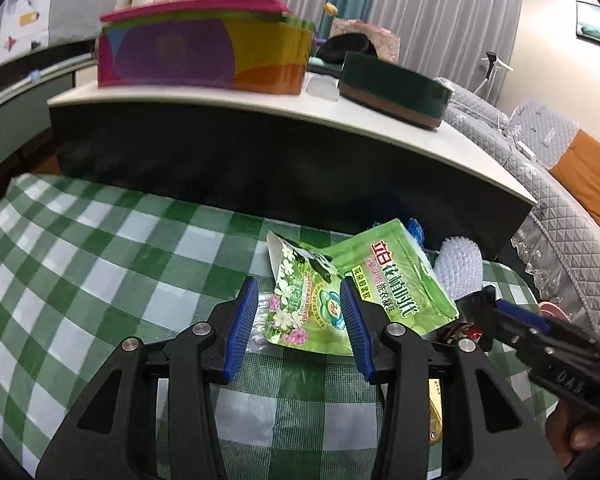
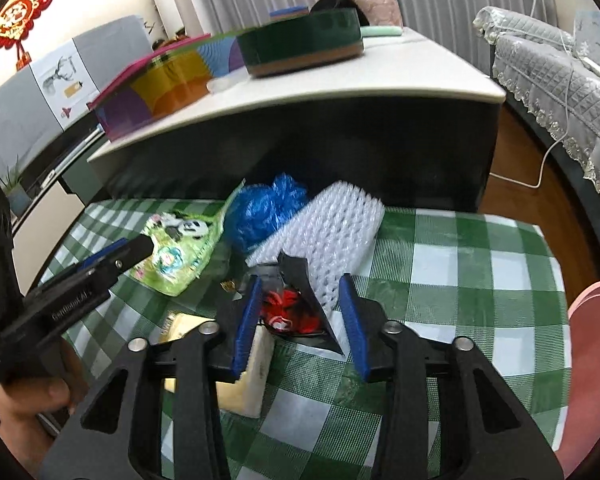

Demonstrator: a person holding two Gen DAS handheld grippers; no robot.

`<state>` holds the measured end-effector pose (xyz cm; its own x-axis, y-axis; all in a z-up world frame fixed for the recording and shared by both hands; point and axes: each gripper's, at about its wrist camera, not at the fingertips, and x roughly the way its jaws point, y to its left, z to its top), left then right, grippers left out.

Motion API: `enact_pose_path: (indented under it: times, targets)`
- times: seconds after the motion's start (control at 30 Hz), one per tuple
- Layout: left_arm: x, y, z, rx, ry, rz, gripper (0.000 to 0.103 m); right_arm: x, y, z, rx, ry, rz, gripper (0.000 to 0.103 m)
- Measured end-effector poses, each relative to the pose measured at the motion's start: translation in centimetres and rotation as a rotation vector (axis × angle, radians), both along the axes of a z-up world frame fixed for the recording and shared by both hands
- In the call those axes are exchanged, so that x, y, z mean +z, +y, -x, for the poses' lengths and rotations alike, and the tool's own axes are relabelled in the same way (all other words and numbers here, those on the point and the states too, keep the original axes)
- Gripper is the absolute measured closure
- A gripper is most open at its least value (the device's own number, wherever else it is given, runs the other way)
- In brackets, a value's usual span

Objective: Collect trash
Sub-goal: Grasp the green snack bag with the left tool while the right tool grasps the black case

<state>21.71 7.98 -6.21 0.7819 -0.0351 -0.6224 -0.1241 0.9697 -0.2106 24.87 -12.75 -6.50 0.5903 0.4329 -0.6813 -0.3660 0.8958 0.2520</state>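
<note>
Your right gripper [image 2: 302, 320] stands with its jaws apart, straddling the black-and-red wrapper [image 2: 290, 308], which lies dead ahead on the green checked cloth [image 2: 460, 264], its pointed long axis running along your fingers. Your left gripper [image 1: 300, 326], also apart, brackets the near end of the green detergent pouch [image 1: 352, 288], which stretches away rightward. Beyond both wait the bubble wrap [image 2: 332, 232] and blue mesh [image 2: 268, 208].
</note>
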Motion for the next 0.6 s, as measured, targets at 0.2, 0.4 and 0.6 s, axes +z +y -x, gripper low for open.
enact_pose_path:
  times: [0.2,0.4,0.6]
  targets:
    - [-0.3,-0.6,-0.8,-0.016,0.032,-0.012,0.064,0.1,-0.3,-0.1,0.008,0.006,-0.017,0.082]
    - [-0.1,-1.0,-0.4,-0.032,0.038,-0.010,0.087,1.2,-1.2,0.5,-0.011,-0.023,-0.010,0.083]
    - [1.0,-1.2,0.9,-0.028,0.007,-0.019,0.096,2.6,-2.6,1.6,-0.045,-0.047,0.005,0.083]
